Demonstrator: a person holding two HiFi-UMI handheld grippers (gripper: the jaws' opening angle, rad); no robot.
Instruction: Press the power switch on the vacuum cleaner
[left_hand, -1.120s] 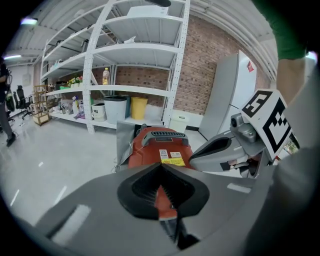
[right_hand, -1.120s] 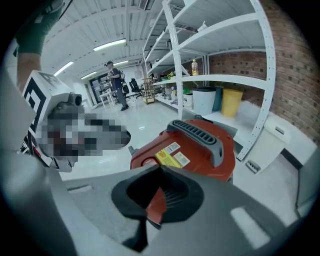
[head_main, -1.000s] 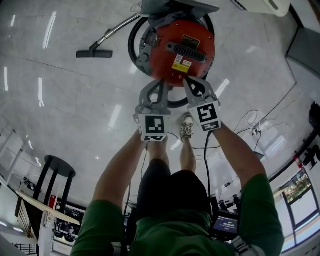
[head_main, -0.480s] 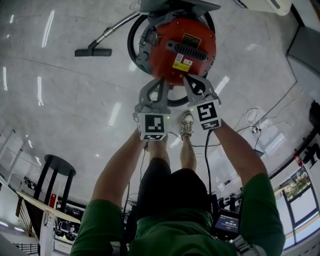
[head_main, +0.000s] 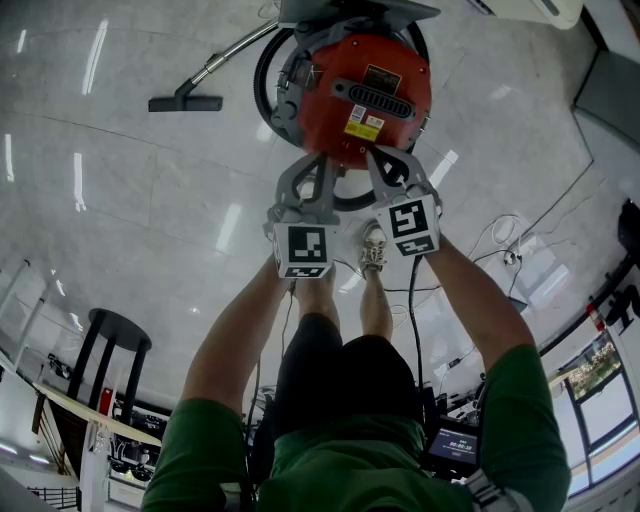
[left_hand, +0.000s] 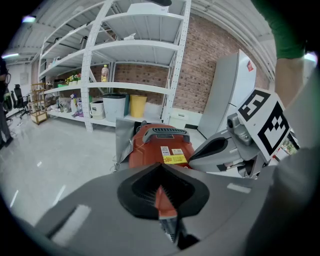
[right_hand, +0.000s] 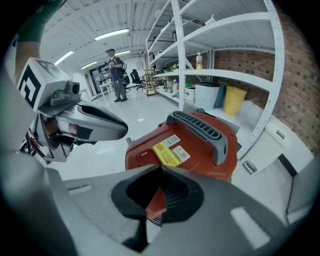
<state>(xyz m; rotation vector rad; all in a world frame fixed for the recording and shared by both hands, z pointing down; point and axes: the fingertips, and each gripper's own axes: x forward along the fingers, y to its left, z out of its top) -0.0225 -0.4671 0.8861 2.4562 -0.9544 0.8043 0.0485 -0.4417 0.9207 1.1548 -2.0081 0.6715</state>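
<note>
Two grippers hang side by side, close over the near edge of the round red plastic vacuum cleaner (head_main: 365, 95). It sits on the shiny pale floor (head_main: 150, 200). The left gripper (head_main: 322, 162) has its jaws squeezed together on nothing. The right gripper (head_main: 373, 156) has its jaws squeezed together too, with nothing in them.

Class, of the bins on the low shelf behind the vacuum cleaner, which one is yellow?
The yellow bin, which stands just right of the pale grey bin in the left gripper view; its colour alone sets it apart.
</note>
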